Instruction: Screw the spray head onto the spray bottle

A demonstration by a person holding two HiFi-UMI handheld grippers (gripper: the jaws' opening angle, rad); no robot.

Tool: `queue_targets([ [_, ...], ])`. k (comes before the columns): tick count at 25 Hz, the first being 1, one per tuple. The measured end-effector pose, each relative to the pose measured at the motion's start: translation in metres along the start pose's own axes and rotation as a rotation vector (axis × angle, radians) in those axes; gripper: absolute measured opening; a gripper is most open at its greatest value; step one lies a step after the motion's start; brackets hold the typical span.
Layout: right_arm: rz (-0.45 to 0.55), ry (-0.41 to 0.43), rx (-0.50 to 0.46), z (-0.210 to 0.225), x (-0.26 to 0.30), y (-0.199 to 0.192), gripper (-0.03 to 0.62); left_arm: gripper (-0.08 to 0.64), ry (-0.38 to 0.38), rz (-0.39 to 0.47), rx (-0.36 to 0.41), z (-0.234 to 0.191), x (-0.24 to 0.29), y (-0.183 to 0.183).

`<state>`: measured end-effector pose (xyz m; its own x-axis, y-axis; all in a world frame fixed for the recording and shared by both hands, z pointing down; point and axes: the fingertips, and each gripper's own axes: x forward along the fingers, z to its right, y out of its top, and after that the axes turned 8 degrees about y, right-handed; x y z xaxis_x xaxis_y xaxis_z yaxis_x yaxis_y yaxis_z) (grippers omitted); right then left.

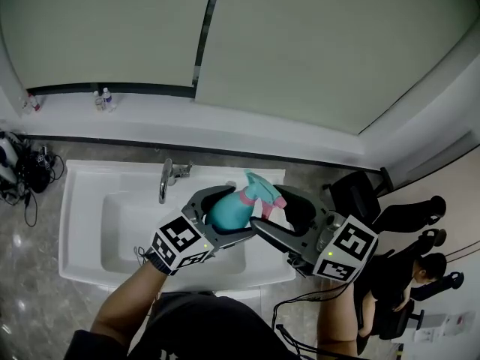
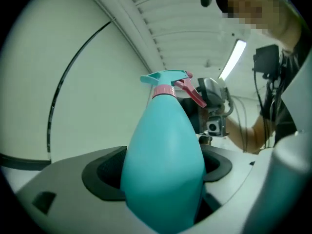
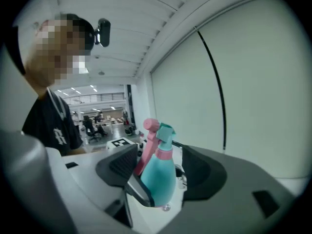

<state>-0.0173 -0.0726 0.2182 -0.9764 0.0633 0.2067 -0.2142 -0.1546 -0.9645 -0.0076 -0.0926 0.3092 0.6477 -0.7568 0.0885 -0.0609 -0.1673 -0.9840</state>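
A teal spray bottle (image 1: 225, 210) is held above the sink, its body clamped between the pads of my left gripper (image 1: 238, 210). The teal spray head (image 1: 262, 188), with pink collar and pink trigger, sits on the bottle's neck. In the left gripper view the bottle (image 2: 163, 150) fills the space between the jaws of the left gripper (image 2: 163, 174), with the spray head (image 2: 168, 79) at the top. My right gripper (image 1: 268, 208) faces it from the right. In the right gripper view the bottle (image 3: 158, 177) and spray head (image 3: 163, 133) stand between the wide-set jaws of the right gripper (image 3: 161, 172), whose pads stand apart from them.
A white sink (image 1: 90, 223) with a chrome faucet (image 1: 166, 178) lies below the grippers. Small bottles (image 1: 103, 100) stand on the back ledge. Cables (image 1: 26, 171) lie at the left. A black chair (image 1: 352, 193) and a seated person (image 1: 405, 276) are at the right.
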Motion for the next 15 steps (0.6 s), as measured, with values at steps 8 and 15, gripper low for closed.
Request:
queue_targets([
  [8, 0.331, 0.512, -0.066, -0.051, -0.065, 0.053, 0.261, 0.423, -0.603, 0.040, -0.019, 0.092, -0.041, 0.027],
  [15, 0.236, 0.943, -0.307, -0.142, -0.039, 0.066, 0.336, 0.423, -1.125, 0.099, -0.120, 0.175, -0.081, 0.048],
])
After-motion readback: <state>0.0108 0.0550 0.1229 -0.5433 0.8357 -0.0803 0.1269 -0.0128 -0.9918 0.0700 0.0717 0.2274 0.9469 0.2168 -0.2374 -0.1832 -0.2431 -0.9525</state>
